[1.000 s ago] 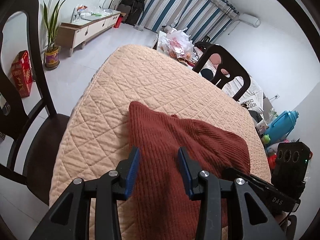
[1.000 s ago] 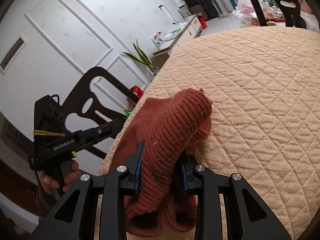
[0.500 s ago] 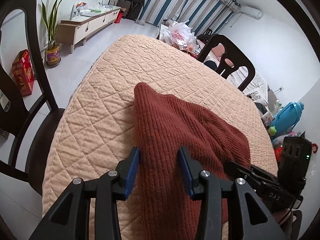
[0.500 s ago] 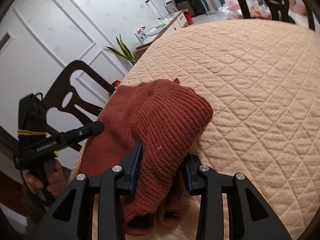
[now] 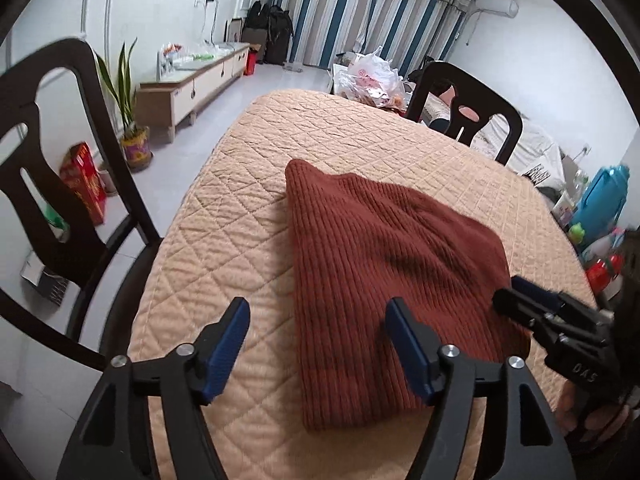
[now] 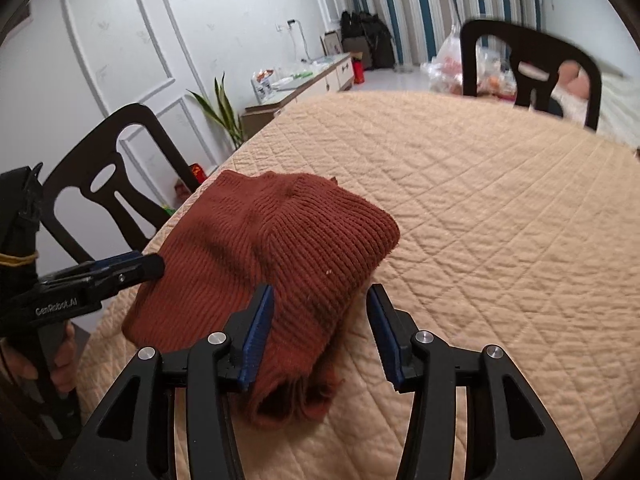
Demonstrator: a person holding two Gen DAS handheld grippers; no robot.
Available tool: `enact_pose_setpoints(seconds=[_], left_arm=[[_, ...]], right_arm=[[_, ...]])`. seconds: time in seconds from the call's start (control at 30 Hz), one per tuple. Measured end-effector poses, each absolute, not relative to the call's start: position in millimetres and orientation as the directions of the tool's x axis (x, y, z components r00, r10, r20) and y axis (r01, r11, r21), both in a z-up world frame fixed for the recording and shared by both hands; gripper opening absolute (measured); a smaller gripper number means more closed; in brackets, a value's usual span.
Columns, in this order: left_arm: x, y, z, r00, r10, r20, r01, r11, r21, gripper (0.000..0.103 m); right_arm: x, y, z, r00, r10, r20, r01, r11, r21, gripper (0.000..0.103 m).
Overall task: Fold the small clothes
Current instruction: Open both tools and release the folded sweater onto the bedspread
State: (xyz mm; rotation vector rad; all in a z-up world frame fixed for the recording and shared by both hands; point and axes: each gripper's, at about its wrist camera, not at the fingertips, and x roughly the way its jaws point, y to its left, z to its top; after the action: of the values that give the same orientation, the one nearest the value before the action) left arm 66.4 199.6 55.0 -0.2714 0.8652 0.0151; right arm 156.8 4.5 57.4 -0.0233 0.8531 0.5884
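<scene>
Knit point(image 5: 384, 264) lies folded in a thick bundle near the quilt's point(image 5: 360, 136) near-left edge; left gripper point(image 5: 320, 350) and right gripper point(image 6: 320, 334) both gape wide, holding nothing—fold looks essentially complete, perhaps only tidying left.

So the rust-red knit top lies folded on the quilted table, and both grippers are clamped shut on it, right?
Not quite. The knit top does lie folded on the quilted table, but both wrist views show the left gripper and right gripper open, clamping nothing.

A rust-red ribbed knit garment point(image 5: 384, 280) lies folded (several layers thick) near the quilted table's near-left edge
</scene>
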Motion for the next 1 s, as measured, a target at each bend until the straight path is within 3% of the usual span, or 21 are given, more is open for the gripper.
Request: enact_pose_setpoints(seconds=[0.27, 0.37, 0.73, 1.0], left_arm=[[38.6, 176.6, 57.8, 0.669, -0.055, -0.741, -0.116, 0.977, -0.177, 0.081], [29.4, 172.2, 56.3, 0.672, -0.056, -0.738, -0.111, 0.978, -0.175, 0.081], [2.8, 154.9, 52.1, 0.670, -0.031, -0.741, -0.101, 0.986, -0.133, 0.085], [-9.5, 148.3, 37.5, 0.656, 0.054, -0.753, -0.145, 0.988, -0.056, 0.091]], right_arm=[[131.1, 6.6, 57.4, 0.519, 0.478, -0.709, -0.508, 0.839, 0.193, 0.051], [124.2, 4.9, 57.8, 0.522, 0.485, -0.702, -0.512, 0.836, 0.196, 0.064], [97.8, 4.4, 60.6, 0.558, 0.453, -0.695, -0.503, 0.851, 0.151, 0.064], [80.3, -6.2, 48.4, 0.557, 0.405, -0.724, -0.451, 0.881, 0.146, 0.064]])
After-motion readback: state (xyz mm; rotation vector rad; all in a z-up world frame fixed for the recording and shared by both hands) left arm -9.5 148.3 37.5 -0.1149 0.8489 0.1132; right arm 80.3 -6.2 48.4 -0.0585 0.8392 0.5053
